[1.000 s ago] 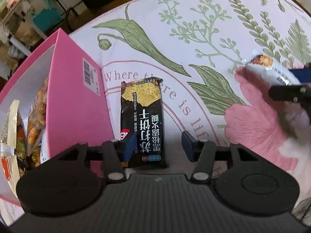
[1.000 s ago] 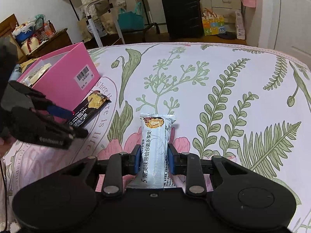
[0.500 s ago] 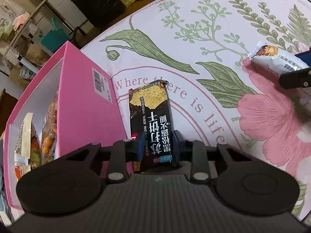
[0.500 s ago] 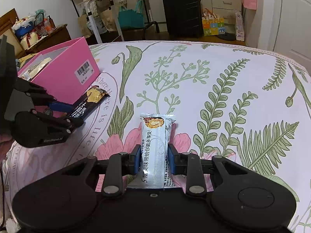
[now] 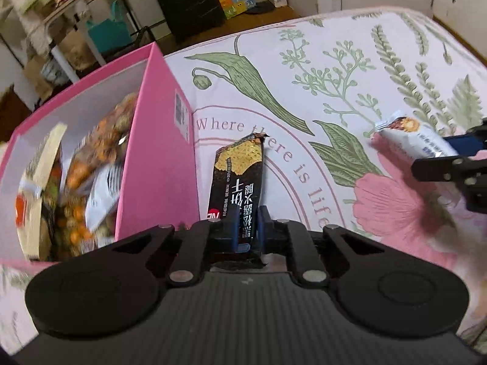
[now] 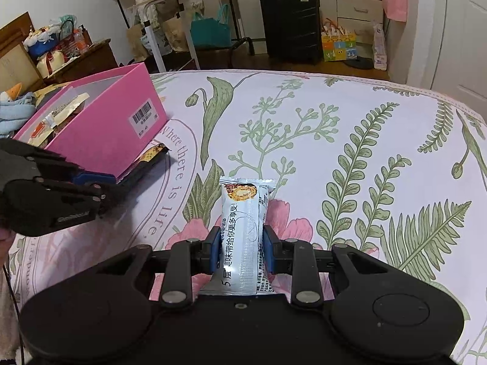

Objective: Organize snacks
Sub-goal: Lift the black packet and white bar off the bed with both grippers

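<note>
My left gripper (image 5: 247, 226) is shut on the near end of a black cracker packet (image 5: 238, 179), lifted and tilted beside the pink box (image 5: 158, 164). The packet also shows in the right wrist view (image 6: 146, 159), next to the box (image 6: 103, 133), with the left gripper (image 6: 91, 182) on it. My right gripper (image 6: 242, 251) is shut on a pale blue snack bar (image 6: 245, 228), held just above the floral cloth. The bar also shows at the right of the left wrist view (image 5: 417, 138). The box holds several snack packets (image 5: 82, 167).
The floral cloth (image 6: 334, 140) covers the whole surface. Beyond its far edge stand a black suitcase (image 6: 290, 21), a teal bag (image 6: 210, 32), a folding table (image 6: 182, 6) and a wooden cabinet (image 6: 82, 57) at left.
My left gripper closed on the black packet and raised it, tilting it up beside the pink box. My right gripper kept its hold on the snack bar and barely moved.
</note>
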### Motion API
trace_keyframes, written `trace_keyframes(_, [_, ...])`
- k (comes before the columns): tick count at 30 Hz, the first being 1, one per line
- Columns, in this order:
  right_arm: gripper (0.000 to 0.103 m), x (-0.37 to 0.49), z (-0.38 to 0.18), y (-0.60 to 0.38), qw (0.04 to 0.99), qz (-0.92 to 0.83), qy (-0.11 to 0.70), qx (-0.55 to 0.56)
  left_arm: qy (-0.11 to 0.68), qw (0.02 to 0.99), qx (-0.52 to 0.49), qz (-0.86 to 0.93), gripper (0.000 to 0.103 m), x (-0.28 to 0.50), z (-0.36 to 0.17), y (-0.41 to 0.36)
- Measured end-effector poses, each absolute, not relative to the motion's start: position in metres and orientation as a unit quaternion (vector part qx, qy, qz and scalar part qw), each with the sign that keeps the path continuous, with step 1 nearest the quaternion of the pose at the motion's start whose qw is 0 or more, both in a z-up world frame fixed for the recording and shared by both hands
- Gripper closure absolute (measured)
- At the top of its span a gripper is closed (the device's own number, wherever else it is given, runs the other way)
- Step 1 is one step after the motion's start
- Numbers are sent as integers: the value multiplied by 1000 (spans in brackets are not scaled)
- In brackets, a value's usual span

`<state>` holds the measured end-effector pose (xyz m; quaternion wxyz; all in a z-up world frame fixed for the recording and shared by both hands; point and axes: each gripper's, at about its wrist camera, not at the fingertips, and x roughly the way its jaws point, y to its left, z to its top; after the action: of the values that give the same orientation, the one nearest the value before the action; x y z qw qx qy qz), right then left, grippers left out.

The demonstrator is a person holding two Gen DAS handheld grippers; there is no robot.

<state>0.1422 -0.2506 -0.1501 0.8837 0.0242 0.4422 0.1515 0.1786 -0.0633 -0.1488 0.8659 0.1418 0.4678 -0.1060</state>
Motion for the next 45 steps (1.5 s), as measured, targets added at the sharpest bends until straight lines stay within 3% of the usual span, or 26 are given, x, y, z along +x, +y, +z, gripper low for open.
trace_keyframes(15, [70,140,-150,-247,881,150,447,25,501,844,61,-184,96,150,-139,-74])
trace_keyframes(16, [70,140,-150,-247,881,150,448,26,507,839,47,-191,93,152,-141,-73])
trace_keyframes(18, [70,139,-151,-247,881,149,449,26,522,825,48,-210,77,157,-144,-75])
trace_keyframes(19, [70,138,-151,-248,881,149,449,26,521,825,58,-211,61,157,-145,-77])
trace_keyframes(20, [70,138,-151,-248,881,148,449,26,512,832,68,-204,52,157,-143,-78])
trace_keyframes(25, [70,137,-152,-251,880,146,452,28,490,841,122,-194,35,168,-147,-82])
trace_keyframes(30, [70,134,-152,-249,878,146,455,28,550,809,61,-199,35,194,-169,-70])
trace_keyframes(34, [70,132,-149,-247,871,148,468,32,544,814,42,-197,36,193,-172,-64])
trace_keyframes(38, [70,130,-148,-246,852,145,500,56,534,821,64,-191,57,184,-170,-68])
trace_keyframes(45, [70,120,-141,-243,838,154,517,83,534,819,72,-198,57,167,-160,-76])
